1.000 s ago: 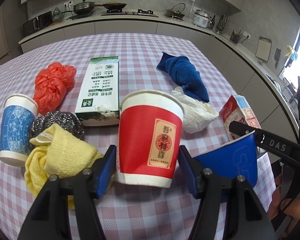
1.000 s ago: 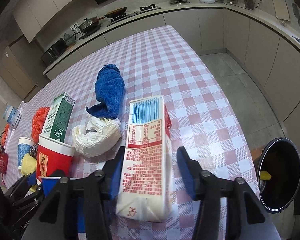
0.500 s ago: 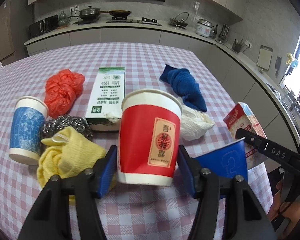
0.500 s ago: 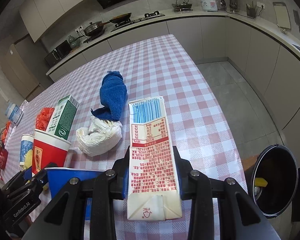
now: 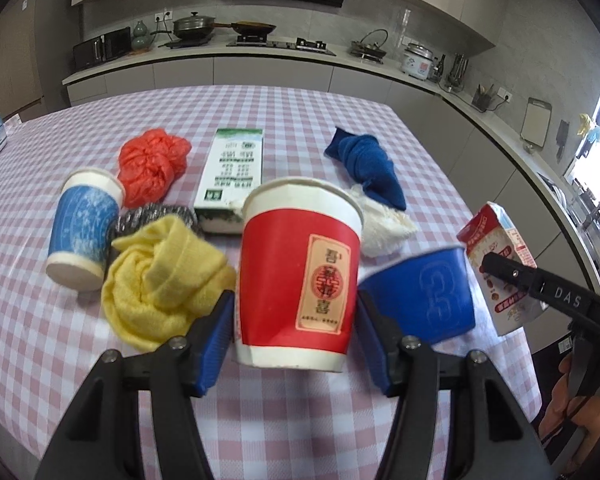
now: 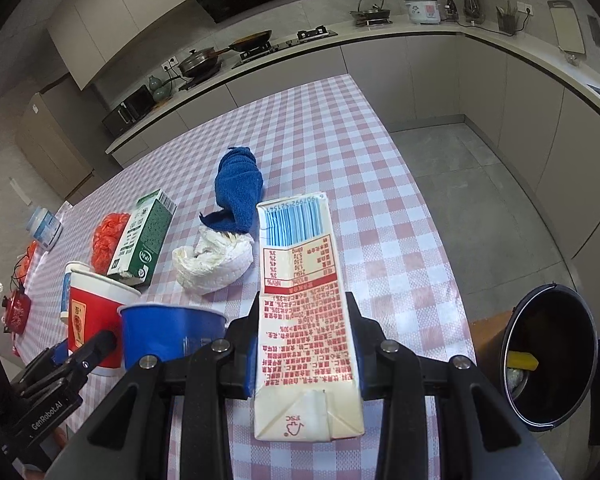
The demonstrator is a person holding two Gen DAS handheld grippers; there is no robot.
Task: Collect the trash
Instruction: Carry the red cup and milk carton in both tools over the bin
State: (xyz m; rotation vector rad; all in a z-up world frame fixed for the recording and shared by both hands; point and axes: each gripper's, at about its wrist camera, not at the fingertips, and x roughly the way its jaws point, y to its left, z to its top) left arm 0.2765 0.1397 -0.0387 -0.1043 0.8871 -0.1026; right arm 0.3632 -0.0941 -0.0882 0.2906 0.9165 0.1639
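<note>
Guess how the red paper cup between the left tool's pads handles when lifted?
The red paper cup is probably light and looks empty. Its thin wall would likely dent under hard squeezing. It tapers toward the base, so it could slip down through the left tool.

Legible: "DAS" on right gripper arm, "GenRobot.AI" on left gripper body, embossed "3" on blue cup, "FSC" on red-print carton base; other print unreadable.
</note>
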